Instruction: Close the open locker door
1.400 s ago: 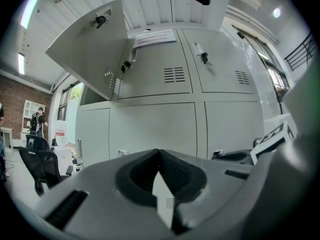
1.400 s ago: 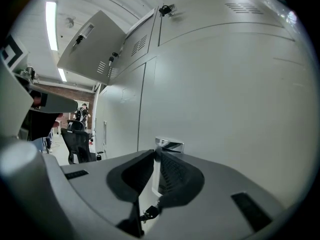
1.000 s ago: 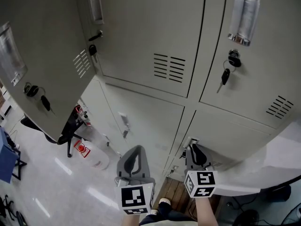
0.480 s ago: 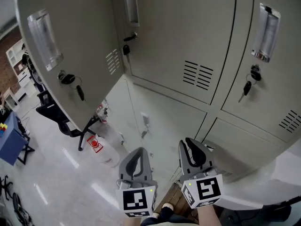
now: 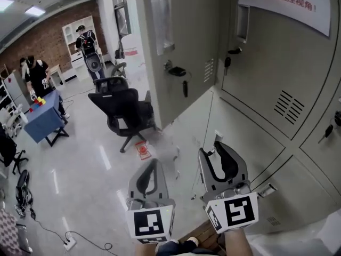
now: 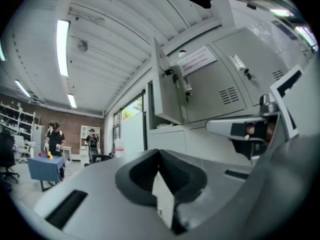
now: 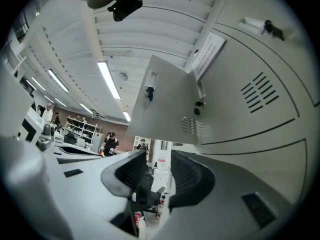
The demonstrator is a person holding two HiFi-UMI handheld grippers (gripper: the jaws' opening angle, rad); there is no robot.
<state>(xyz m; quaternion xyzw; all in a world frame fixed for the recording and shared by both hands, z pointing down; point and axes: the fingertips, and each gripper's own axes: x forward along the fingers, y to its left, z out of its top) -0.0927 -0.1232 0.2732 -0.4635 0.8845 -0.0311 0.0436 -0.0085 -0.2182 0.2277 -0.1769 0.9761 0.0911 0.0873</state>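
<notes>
Right gripper (image 5: pixel 216 149), jaws just opening with nothing between them, points at the locker bank (image 5: pixel 266 95). Its open locker door (image 5: pixel 194 41) juts out ahead, likely awaiting a push. Left gripper (image 5: pixel 153 165) is clenched, empty.

White sheet (image 5: pixel 285 4) on closed upper locker door (image 5: pixel 266 73), red Chinese print. Bottom line reads roughly "否则遮挡监控视角!"; top line is cut by the frame edge and ends "能放!". The sheet is too small to read in the left gripper view and the right gripper view. Cubes on left gripper (image 5: pixel 153 167) and right gripper (image 5: pixel 219 149) bear square black-white markers, no lettering. Red-white floor label (image 5: pixel 143 150) unreadable.
</notes>
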